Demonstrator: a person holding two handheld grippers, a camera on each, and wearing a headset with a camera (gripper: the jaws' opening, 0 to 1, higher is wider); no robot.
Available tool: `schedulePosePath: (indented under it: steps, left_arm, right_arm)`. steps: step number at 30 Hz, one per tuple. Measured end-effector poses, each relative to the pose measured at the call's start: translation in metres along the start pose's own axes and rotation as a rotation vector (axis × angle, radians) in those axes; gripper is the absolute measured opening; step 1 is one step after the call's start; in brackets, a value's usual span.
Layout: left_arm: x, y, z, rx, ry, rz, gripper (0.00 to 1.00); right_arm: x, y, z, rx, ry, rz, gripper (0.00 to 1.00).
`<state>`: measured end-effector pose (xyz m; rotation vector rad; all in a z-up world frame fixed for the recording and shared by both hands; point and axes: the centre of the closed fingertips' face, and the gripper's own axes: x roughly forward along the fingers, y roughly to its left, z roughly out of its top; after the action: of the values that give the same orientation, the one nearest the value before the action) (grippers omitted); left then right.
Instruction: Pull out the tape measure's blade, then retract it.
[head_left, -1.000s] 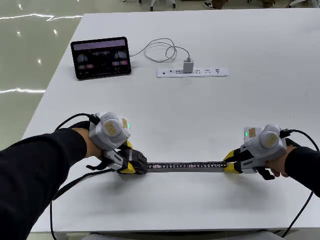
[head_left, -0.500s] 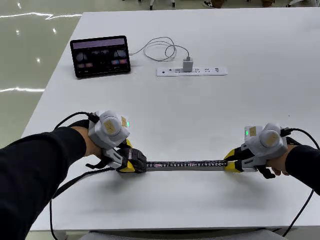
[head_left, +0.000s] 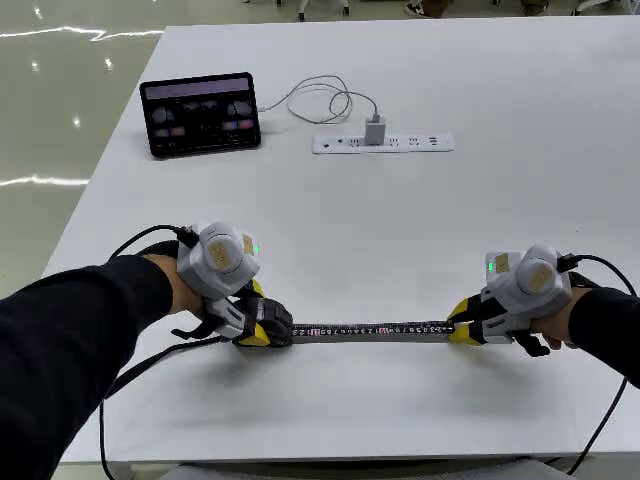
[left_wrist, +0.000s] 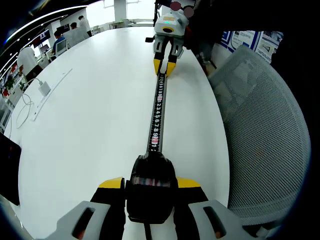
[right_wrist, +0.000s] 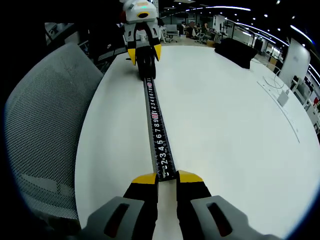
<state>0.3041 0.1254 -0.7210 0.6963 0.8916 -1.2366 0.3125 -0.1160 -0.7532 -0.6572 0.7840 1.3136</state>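
Tape measure (left_wrist: 151, 187): black case clenched between the yellow tips of the left tongs (left_wrist: 150, 182), jaws pressed on either side of it, case resting on the surface (head_left: 400, 230) near its front edge. Right tongs (right_wrist: 166, 177) nearly closed, pinching the free end of the blade (right_wrist: 156, 120). The end hook is hidden between the tips, so I can't tell how it is caught. Both tongs sit low over the surface and well apart, facing each other along the blade.

Blade is drawn out of the case mouth and runs straight between the two tongs, printed side up, lying flat on or just above the surface; can't tell which. No sag or kink visible.

Progress, as a judgement: pull-out step looks done or close to done, with a good length of blade exposed. Retraction is left: the blade has to go back into the case, probably by bringing the right tongs toward the left while the grip on the case holds. Risk is the blade snapping back if the end is let go early.

Further out: tablet (head_left: 201, 113) at the far left, power strip (head_left: 385, 143) with a charger (head_left: 376, 131) and looped cable (head_left: 320, 100) beyond. A mesh chair (left_wrist: 260, 125) stands at the near edge.
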Motion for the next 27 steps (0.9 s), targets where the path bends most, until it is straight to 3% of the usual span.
schedulePosePath:
  steps: [8,16,17,27]
  left_arm:
    - [0.0011,0.0013,-0.0005,0.006,0.001,-0.001,0.33]
    - [0.0012,0.0040,0.0008,0.005,-0.040,0.010,0.34]
    - [0.0017,0.0042,0.0011,0.008,-0.034,0.011,0.34]
    - [0.0013,0.0075,0.0022,0.013,-0.049,0.052,0.33]
  right_arm:
    - [0.0021,-0.0005,-0.0002,0.000,0.005,0.001,0.09]
    - [0.0035,-0.0006,-0.0007,-0.078,0.071,0.005,0.10]
    - [0.0025,-0.0032,-0.0043,-0.082,0.107,-0.009,0.11]
    - [0.0020,-0.0038,-0.0008,-0.061,0.106,-0.048,0.12]
